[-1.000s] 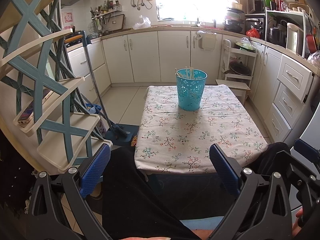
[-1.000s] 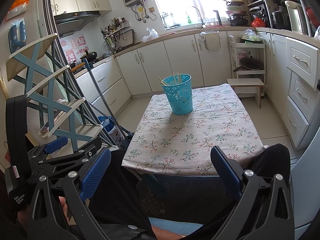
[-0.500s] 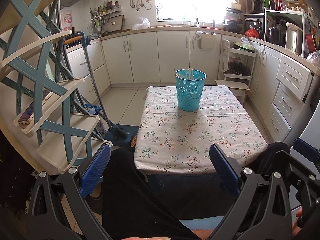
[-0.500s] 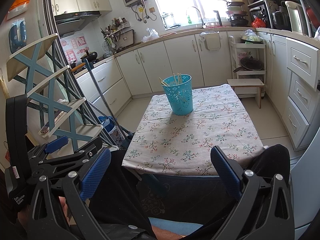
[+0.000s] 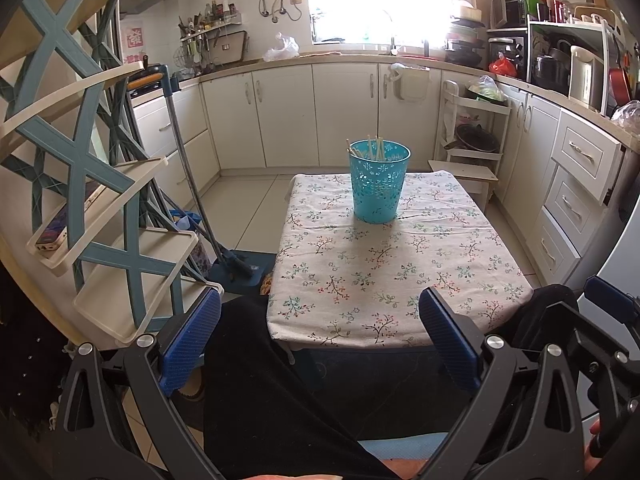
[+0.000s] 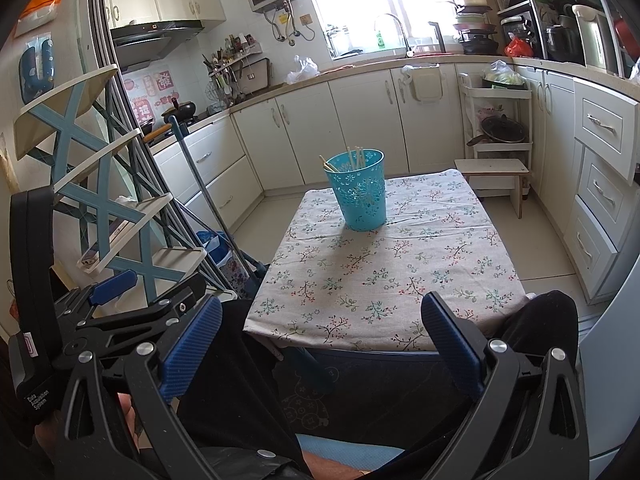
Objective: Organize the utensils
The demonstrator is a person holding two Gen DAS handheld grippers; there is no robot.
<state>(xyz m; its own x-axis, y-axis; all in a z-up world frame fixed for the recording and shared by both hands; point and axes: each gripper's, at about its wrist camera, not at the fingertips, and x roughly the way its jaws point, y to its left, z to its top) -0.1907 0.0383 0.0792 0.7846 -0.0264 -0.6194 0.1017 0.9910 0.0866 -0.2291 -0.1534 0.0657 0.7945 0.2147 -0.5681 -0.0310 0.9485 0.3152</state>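
Observation:
A turquoise perforated basket (image 5: 378, 182) stands on the far half of a low table with a floral cloth (image 5: 396, 272); it also shows in the right wrist view (image 6: 360, 192). Several wooden chopsticks (image 5: 374, 148) stick up inside it, also seen in the right wrist view (image 6: 352, 158). My left gripper (image 5: 320, 332) is open and empty, held low over a lap, short of the table's near edge. My right gripper (image 6: 322, 334) is open and empty, in the same low position beside it.
A blue and cream shelf rack (image 5: 92, 184) stands at the left, with a mop (image 5: 200, 200) leaning by it. White kitchen cabinets (image 5: 344, 116) run along the back and right. A small wooden stool (image 6: 494, 172) stands behind the table.

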